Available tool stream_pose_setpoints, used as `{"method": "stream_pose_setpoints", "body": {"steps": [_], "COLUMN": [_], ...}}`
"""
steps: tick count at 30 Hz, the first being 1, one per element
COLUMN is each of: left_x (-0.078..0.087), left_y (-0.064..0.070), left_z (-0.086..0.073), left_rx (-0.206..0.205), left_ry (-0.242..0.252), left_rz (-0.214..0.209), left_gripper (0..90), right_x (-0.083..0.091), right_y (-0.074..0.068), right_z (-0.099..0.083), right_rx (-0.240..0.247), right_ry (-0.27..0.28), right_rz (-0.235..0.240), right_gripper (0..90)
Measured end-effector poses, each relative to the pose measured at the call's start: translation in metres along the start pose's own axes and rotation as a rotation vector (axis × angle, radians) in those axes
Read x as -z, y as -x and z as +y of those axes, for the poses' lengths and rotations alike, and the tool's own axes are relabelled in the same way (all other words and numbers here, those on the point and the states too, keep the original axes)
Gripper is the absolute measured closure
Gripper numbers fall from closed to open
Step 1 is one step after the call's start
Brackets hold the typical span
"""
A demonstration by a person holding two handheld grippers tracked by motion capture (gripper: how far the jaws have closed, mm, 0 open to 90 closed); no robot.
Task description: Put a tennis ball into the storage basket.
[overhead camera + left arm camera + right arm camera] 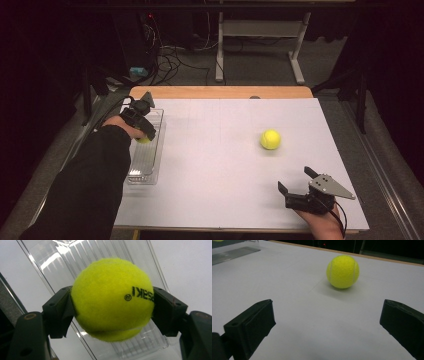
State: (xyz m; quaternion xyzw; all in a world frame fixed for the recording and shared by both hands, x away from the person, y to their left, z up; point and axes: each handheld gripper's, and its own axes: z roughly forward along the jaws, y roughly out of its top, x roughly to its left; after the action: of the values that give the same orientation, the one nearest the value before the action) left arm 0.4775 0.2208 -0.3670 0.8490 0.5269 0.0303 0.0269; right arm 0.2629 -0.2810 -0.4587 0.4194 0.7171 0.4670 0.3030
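Note:
My left gripper (145, 136) is shut on a yellow tennis ball (112, 298), its black jaws pressing both sides of the ball just above a clear plastic tray (75, 255). In the high view that ball (143, 140) peeks out under the gripper over the tray (145, 170) at the table's left. A second yellow tennis ball (270, 139) rests free on the white table right of centre. My right gripper (296, 179) stands open near the front right edge, apart from that ball (342, 271), which lies ahead of its wide-spread jaws.
The white sheet (220, 165) covers a wooden table (220, 92). A dark sleeve (85, 190) reaches in from the lower left. Behind the table are a white desk frame (260, 30) and loose cables (170, 57) on the floor.

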Motion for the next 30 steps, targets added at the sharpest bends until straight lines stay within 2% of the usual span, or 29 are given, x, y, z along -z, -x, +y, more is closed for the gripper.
{"method": "stream_pose_setpoints", "body": {"steps": [13, 14, 15, 17, 19, 25, 30], "left_x": [-0.001, 0.0, 0.002, 0.006, 0.008, 0.012, 0.013], "left_y": [-0.004, -0.003, -0.003, -0.003, -0.002, 0.005, 0.015], "left_z": [0.002, 0.003, 0.003, 0.002, 0.001, -0.002, -0.003], "left_rx": [0.019, 0.024, 0.027, 0.03, 0.013, -0.002, -0.029], "left_ry": [0.017, 0.018, 0.029, 0.044, 0.047, 0.047, 0.042], "left_rz": [-0.007, 0.01, 0.016, -0.018, -0.044, -0.038, -0.032], "left_gripper": [25.7, 20.4, 9.3, 1.4, 0.5, 0.5, 0.5], "right_x": [0.0, 0.0, 0.0, 0.0, -0.001, -0.001, -0.001], "right_y": [0.0, 0.0, 0.0, 0.0, 0.0, 0.0, 0.0], "right_z": [-0.001, -0.001, -0.001, -0.001, -0.001, -0.001, -0.001], "right_rx": [-0.004, -0.003, -0.005, -0.004, -0.003, -0.005, -0.006], "right_ry": [-0.002, -0.002, -0.003, -0.003, -0.004, -0.003, -0.002], "right_rz": [-0.001, -0.001, -0.001, -0.001, -0.001, -0.001, -0.002], "right_gripper": [0.0, 0.0, 0.0, 0.0, 0.0, 0.0, 0.0]}}
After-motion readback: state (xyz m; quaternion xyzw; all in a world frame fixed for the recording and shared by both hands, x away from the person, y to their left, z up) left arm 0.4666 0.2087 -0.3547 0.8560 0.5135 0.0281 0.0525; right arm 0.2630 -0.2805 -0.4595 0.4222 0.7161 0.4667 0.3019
